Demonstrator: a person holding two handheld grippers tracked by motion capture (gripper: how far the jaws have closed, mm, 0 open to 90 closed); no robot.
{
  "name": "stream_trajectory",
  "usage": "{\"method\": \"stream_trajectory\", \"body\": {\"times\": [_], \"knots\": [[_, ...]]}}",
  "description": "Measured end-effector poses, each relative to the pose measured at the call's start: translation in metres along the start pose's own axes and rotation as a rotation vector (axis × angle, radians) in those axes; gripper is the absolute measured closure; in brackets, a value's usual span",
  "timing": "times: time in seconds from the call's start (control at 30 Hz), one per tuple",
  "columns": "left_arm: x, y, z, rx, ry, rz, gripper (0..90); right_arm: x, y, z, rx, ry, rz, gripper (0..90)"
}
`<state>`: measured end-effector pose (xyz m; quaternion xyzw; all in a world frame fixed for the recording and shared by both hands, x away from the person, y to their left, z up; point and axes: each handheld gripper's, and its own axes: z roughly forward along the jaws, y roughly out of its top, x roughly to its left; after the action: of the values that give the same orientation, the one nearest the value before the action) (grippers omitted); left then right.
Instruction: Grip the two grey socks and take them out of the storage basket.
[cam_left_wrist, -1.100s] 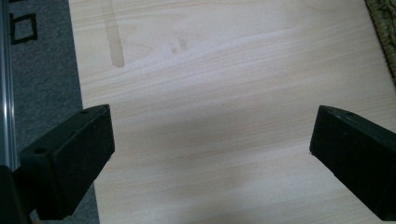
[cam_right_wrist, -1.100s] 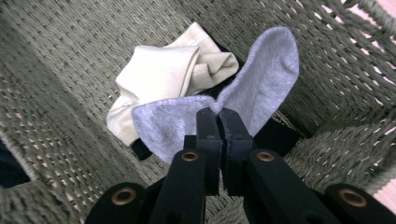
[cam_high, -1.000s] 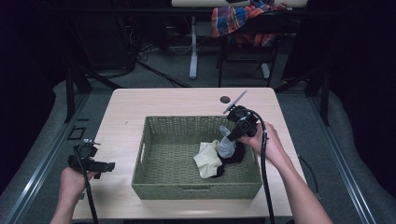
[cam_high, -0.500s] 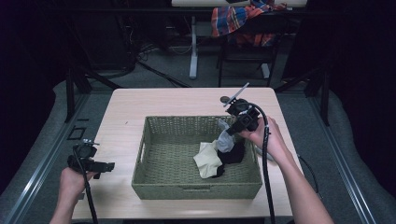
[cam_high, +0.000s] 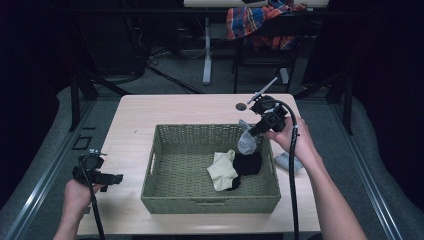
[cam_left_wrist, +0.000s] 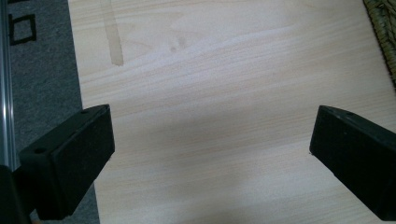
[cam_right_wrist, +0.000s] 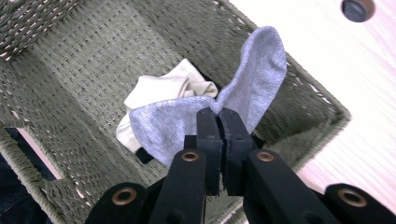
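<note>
Grey sock (cam_right_wrist: 205, 116) pinched in closed jaws, lifted over the basket's right side.

Right gripper (cam_right_wrist: 219, 122): jaws pressed together on a fold of the grey sock, cloth flaring out to both sides above the jaws, centre of the right gripper view; in the high view, hanging right of centre over the right end of the woven basket (cam_high: 150, 172). Left gripper (cam_left_wrist: 205, 154): jaws spread wide, nothing between, bare desk (cam_left_wrist: 224, 70) beneath, lower left of the high view. Below the lifted sock, cream sock (cam_high: 222, 169) and black sock (cam_high: 248, 163) lying on the basket floor, touching. Further out, pale grey cloth (cam_high: 285, 161) on the desk just right of the basket, by the right hand. Judged part-way through emptying: one sock up and nearly clear, not yet set down; two left inside.
</note>
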<state>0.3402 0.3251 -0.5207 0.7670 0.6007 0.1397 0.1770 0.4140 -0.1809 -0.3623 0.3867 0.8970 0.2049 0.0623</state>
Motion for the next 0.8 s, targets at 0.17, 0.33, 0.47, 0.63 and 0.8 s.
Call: {"method": "stream_trajectory", "body": {"times": [0.17,0.33,0.47,0.63,0.8], "knots": [[0.0,0.0,0.001,0.001,-0.003,-0.002,0.2,-0.009,-0.006,-0.012,-0.006,-0.014,0.018,88.8],[-0.001,0.001,0.001,0.003,-0.002,0.002,0.2,-0.018,-0.014,-0.021,-0.018,-0.024,0.042,88.8],[-0.001,0.0,0.001,0.004,-0.002,0.001,0.2,-0.028,-0.023,-0.03,-0.022,-0.037,0.068,88.8],[-0.001,0.001,0.001,0.004,0.002,0.005,0.2,-0.04,-0.038,-0.04,-0.034,-0.056,0.101,88.8],[-0.001,0.0,0.001,0.004,0.002,0.0,0.2,-0.054,-0.057,-0.045,-0.045,-0.073,0.148,88.8]]}}
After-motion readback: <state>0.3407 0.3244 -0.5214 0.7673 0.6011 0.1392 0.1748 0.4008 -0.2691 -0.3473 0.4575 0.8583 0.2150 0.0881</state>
